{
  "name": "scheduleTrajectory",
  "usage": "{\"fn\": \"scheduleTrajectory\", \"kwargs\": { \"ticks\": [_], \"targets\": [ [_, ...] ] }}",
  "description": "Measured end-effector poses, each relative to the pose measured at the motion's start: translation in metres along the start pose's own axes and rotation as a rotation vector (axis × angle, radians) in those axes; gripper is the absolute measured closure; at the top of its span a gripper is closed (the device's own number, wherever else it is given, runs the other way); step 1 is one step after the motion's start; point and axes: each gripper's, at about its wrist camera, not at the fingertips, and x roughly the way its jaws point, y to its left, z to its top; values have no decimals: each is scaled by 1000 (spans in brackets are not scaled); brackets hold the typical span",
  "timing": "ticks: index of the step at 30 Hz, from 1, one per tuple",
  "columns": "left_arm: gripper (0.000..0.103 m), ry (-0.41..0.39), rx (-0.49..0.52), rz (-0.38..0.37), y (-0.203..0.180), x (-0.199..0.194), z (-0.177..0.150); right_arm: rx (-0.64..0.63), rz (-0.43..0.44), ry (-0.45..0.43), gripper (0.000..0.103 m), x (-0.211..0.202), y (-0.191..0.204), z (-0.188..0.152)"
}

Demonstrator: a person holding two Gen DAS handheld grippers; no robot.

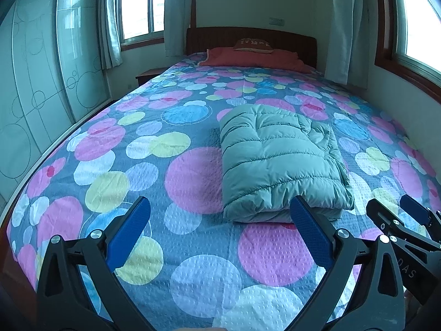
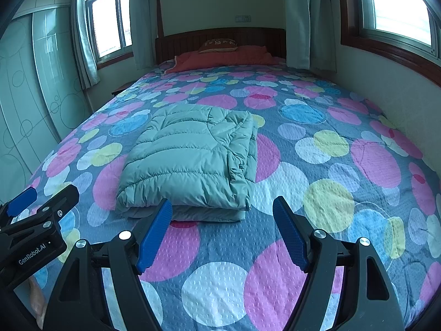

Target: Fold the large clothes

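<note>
A pale green quilted puffer jacket (image 1: 278,160) lies folded into a thick rectangle on the bed, seen also in the right wrist view as the jacket (image 2: 190,160). My left gripper (image 1: 220,208) hovers open just in front of its near edge, blue pads wide apart, nothing between them. My right gripper (image 2: 222,207) is open too, its left pad close to the jacket's near edge without gripping it. Each gripper shows at the edge of the other's view: the right gripper (image 1: 394,207) and the left gripper (image 2: 46,195).
The bed (image 1: 137,165) has a blue cover with pink, yellow and white circles. A red pillow (image 1: 253,56) and small brown cushion (image 1: 253,44) sit by the dark headboard. Wardrobe doors (image 1: 41,82) stand on the left, a wall and window (image 2: 397,8) on the right.
</note>
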Motion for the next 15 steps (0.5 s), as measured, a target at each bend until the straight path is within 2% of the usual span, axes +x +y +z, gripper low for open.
{"fn": "scheduleTrajectory", "kwargs": {
  "ticks": [3,7,9,13,15],
  "targets": [
    [2,5,-7,20,2,2,-2,-1,0,2,29,2,-1,-2],
    [2,11,-19,-1,7,8,-3,-2,3,8,29,5,-2,-5],
    [2,-6,-21,24,10,10,-3,2,0,11,29,6,-6,-5],
    [2,55,-32,31,23,33,-3,26,-37,15,29,14,-24,-3],
    [2,92,-54,63,38,51,-4,55,-70,32,27,24,-44,-3]
  ]
}}
